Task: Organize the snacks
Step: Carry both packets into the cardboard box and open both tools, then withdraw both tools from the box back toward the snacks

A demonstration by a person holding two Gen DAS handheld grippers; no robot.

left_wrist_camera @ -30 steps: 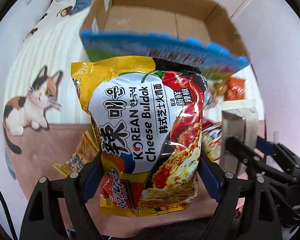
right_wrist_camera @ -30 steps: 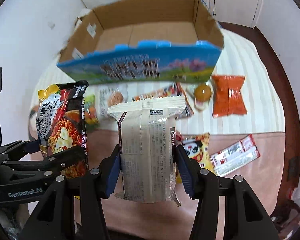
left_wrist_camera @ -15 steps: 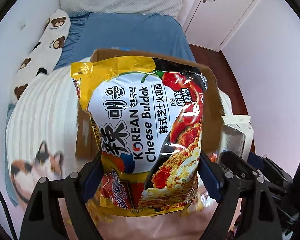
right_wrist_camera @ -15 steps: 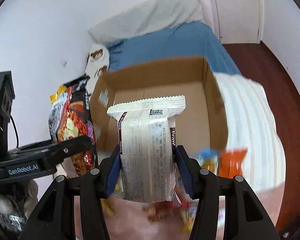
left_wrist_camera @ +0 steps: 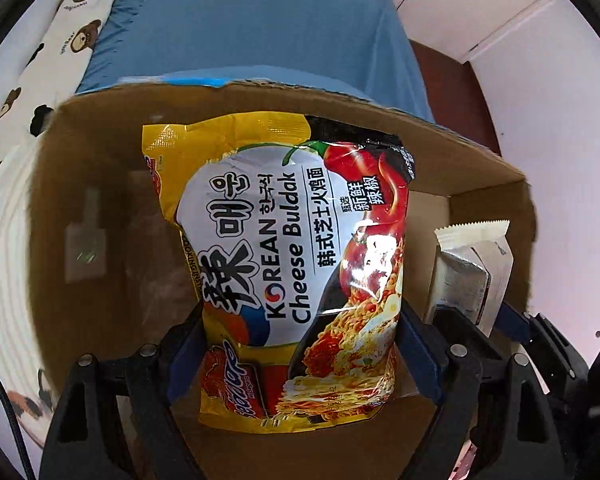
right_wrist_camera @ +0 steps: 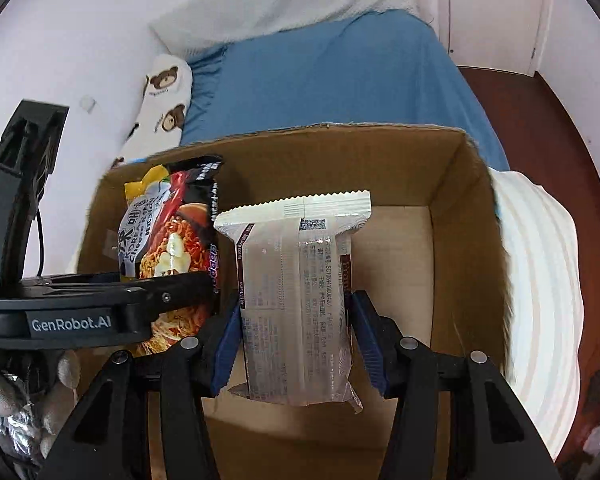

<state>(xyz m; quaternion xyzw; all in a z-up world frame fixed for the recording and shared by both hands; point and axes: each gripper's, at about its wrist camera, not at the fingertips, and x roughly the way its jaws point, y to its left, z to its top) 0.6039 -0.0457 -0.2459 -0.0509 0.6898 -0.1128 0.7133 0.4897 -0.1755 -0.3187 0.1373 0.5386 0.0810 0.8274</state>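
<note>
My left gripper (left_wrist_camera: 300,356) is shut on a yellow Korean Cheese Buldak noodle packet (left_wrist_camera: 288,256), which hangs upright over the inside of an open cardboard box (left_wrist_camera: 100,184). My right gripper (right_wrist_camera: 296,344) is shut on a white and silver snack packet (right_wrist_camera: 296,296), also upright above the cardboard box (right_wrist_camera: 452,264). In the right wrist view the noodle packet (right_wrist_camera: 168,236) and the left gripper (right_wrist_camera: 148,284) sit just left of the white packet. In the left wrist view the white packet (left_wrist_camera: 468,264) shows at the right. The box floor that shows is bare.
The box rests on a bed with a white striped blanket (right_wrist_camera: 540,280) and a blue sheet (right_wrist_camera: 332,80) beyond it. A bear-print pillow (left_wrist_camera: 60,40) lies at the far left by the wall. Dark wooden floor (right_wrist_camera: 540,120) runs along the right.
Both grippers have carried their packets forward, from above the loose snacks on the blanket to over the open box. The box now fills both views; the loose snacks are out of sight.
</note>
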